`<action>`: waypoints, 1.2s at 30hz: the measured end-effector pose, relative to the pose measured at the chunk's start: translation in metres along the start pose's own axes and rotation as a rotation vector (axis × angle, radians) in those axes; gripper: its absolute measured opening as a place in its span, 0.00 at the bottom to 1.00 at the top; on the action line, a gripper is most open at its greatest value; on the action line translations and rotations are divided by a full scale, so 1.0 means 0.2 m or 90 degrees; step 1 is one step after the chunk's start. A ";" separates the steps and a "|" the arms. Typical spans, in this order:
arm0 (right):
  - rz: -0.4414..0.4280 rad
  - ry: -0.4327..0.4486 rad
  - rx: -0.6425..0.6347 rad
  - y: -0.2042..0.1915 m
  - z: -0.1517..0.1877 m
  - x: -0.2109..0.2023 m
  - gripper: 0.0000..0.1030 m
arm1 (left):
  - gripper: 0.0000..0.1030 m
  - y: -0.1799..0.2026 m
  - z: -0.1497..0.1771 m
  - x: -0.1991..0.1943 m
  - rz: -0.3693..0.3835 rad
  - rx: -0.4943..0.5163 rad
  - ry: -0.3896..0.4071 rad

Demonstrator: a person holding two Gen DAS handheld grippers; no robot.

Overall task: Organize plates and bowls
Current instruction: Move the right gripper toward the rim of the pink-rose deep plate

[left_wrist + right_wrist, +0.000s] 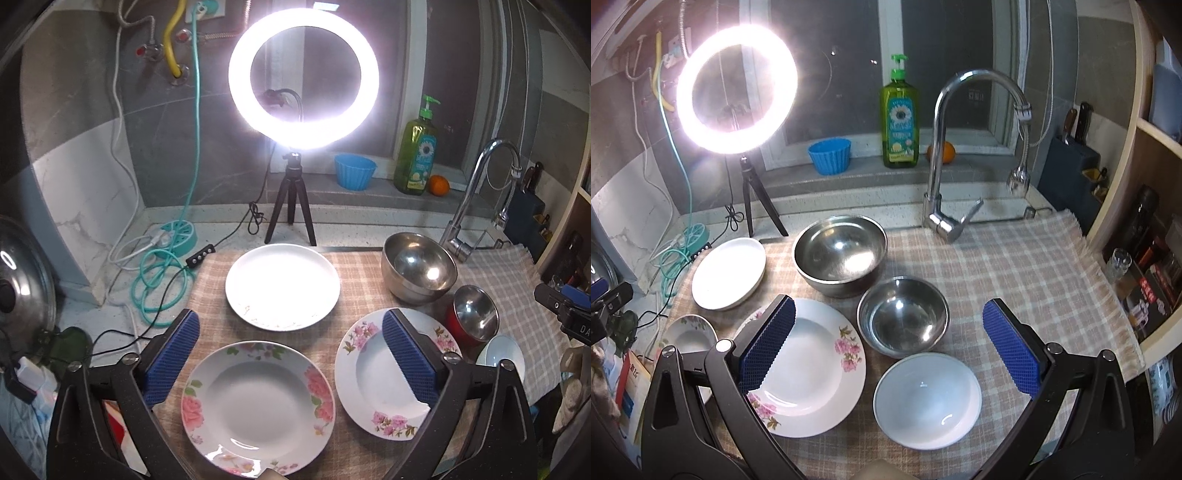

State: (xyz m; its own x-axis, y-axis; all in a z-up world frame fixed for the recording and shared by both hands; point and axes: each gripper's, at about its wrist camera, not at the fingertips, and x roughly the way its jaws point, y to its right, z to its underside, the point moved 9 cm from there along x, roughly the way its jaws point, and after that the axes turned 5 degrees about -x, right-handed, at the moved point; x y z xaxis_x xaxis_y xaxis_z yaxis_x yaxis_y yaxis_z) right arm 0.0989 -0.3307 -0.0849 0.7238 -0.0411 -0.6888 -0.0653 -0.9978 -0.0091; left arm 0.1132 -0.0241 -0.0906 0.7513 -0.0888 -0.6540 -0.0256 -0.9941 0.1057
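On a checked cloth [354, 273] lie a plain white plate [282, 286], a rose-rimmed plate [258, 406] and a pink-flowered plate [369, 369]. A large steel bowl [419, 267], a small steel bowl with a red outside [474, 312] and a white bowl [502, 356] stand to the right. My left gripper [291, 328] is open and empty above the rose-rimmed plate. My right gripper [890, 314] is open and empty over the small steel bowl [903, 317], with the white bowl [927, 397], the flowered plate [809, 365], the large steel bowl [840, 254] and the white plate [729, 273] around it.
A lit ring light on a tripod [291, 206] stands behind the white plate. A faucet [945, 177] rises at the back. A soap bottle [900, 122], blue cup [830, 156] and orange [947, 152] sit on the sill. Cables [159, 280] lie left; a knife block [1071, 162] stands right.
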 end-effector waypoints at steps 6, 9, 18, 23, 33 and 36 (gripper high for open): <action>-0.024 -0.031 0.023 0.02 0.07 0.03 0.99 | 0.83 0.04 0.03 0.08 0.026 0.024 -0.034; -0.039 -0.054 0.027 0.00 0.11 0.04 0.90 | 0.76 0.07 0.05 0.13 0.048 0.028 -0.059; -0.133 -0.136 0.015 -0.17 0.30 0.06 0.63 | 0.52 0.17 0.11 0.30 0.116 0.063 -0.132; -0.196 -0.189 0.042 -0.24 0.43 0.09 0.50 | 0.40 0.24 0.16 0.41 0.173 0.078 -0.196; -0.249 -0.267 0.090 -0.34 0.66 0.20 0.36 | 0.26 0.39 0.23 0.59 0.232 0.152 -0.290; -0.255 -0.284 0.099 -0.36 0.70 0.22 0.34 | 0.26 0.39 0.24 0.66 0.240 0.147 -0.318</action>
State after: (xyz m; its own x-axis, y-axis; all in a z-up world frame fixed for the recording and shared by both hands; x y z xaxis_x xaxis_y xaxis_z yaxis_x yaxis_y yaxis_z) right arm 0.0401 -0.2531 -0.2159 0.3587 0.3941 -0.8462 0.0279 -0.9107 -0.4122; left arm 0.1780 -0.1158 -0.2051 0.2684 -0.3956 -0.8783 -0.4090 -0.8723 0.2679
